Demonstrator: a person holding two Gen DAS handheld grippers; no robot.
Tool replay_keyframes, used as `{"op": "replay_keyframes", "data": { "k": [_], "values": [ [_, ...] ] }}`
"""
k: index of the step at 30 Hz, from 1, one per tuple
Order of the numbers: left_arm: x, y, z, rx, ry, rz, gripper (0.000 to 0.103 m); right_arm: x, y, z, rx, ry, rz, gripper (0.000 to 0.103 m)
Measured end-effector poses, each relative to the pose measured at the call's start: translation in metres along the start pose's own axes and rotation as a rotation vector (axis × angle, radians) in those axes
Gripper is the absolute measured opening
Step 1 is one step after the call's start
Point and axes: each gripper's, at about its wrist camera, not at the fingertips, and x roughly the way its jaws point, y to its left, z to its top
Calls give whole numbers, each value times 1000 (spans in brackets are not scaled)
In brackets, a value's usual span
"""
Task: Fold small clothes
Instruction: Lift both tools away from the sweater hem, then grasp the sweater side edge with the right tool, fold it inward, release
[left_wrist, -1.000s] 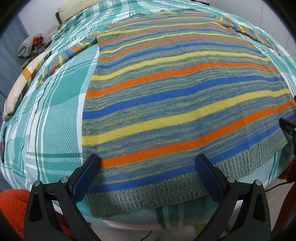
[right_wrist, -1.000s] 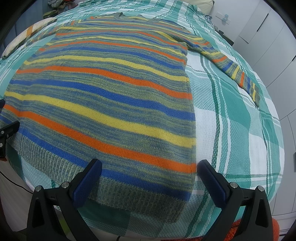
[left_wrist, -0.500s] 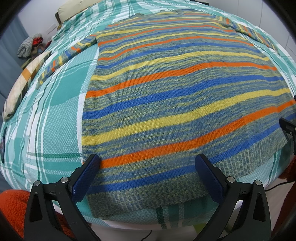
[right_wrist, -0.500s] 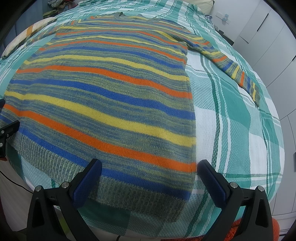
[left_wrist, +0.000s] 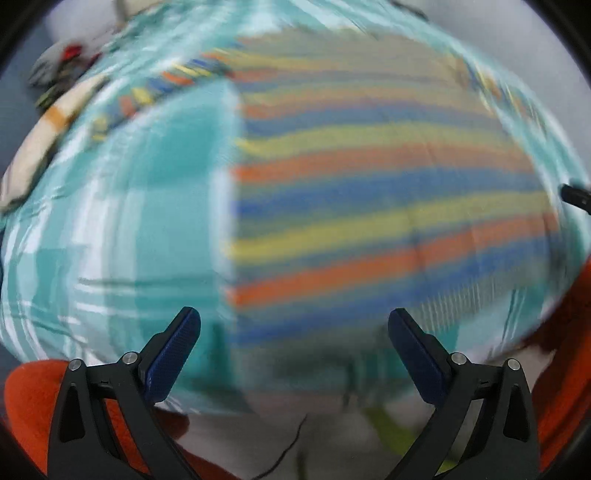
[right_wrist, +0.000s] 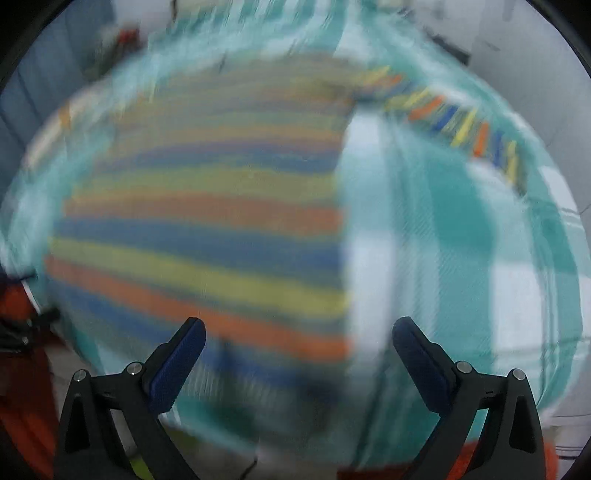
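Motion-blurred views: striped knit sweater (left_wrist: 369, 206) lies flat across the frame centre on the teal plaid bedspread (left_wrist: 122, 229), with left hand-held gripper (left_wrist: 293, 332) and right hand-held gripper (right_wrist: 299, 339) spread wide, empty, at bottom.

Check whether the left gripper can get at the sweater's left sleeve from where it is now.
Probably yes. The left gripper is open and holds nothing, and only bare plaid bedspread lies between it and the striped sleeve. The sleeve lies far up the bed, though, and the frame is motion-blurred.
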Motion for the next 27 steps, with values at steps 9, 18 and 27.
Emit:
{"op": "replay_keyframes", "data": {
  "k": [9, 18, 27],
  "values": [
    [13, 109, 59, -392, -162, 75, 102, 36, -265, 31, 972, -297, 286, 78],
    [40, 129, 23, -496, -96, 128, 102, 77, -332, 72, 901, -216, 354, 55],
    [41, 117, 25, -431, -103, 168, 102, 32, -310, 102, 757, -295, 230, 4]
  ]
}}
